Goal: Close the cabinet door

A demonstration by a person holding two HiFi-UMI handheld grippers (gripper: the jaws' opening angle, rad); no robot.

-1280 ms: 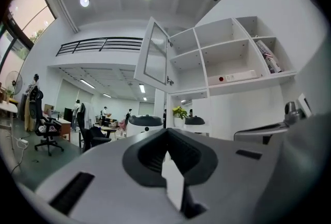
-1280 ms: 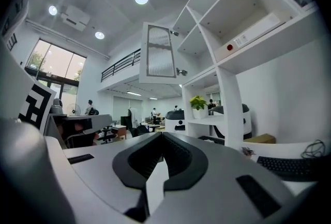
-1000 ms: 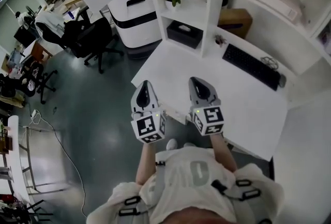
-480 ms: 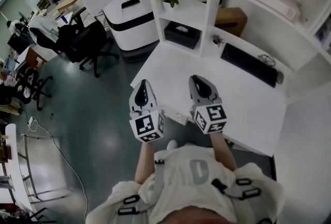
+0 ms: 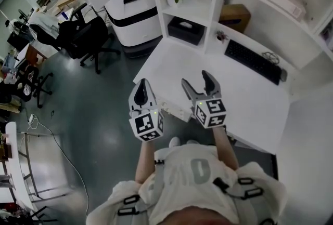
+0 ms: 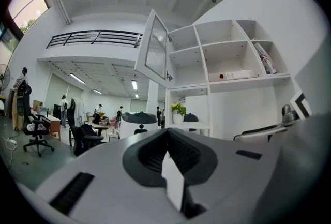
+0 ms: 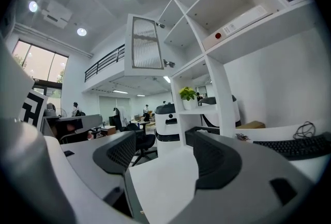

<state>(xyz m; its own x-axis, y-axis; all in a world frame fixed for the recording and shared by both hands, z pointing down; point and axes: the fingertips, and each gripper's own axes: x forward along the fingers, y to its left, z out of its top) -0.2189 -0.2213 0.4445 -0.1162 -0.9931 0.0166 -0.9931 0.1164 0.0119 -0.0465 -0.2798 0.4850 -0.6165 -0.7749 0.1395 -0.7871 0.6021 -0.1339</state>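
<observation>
Our left gripper (image 5: 143, 86) sat with jaws together, empty. Our right gripper (image 5: 197, 80) was opening its jaws on nothing, above the tabletop (image 5: 250, 102). The cabinet door (image 7: 144, 44) hung open, high overhead. We judged that a raised gripper pressing flat near its free edge would swing it shut best.
</observation>
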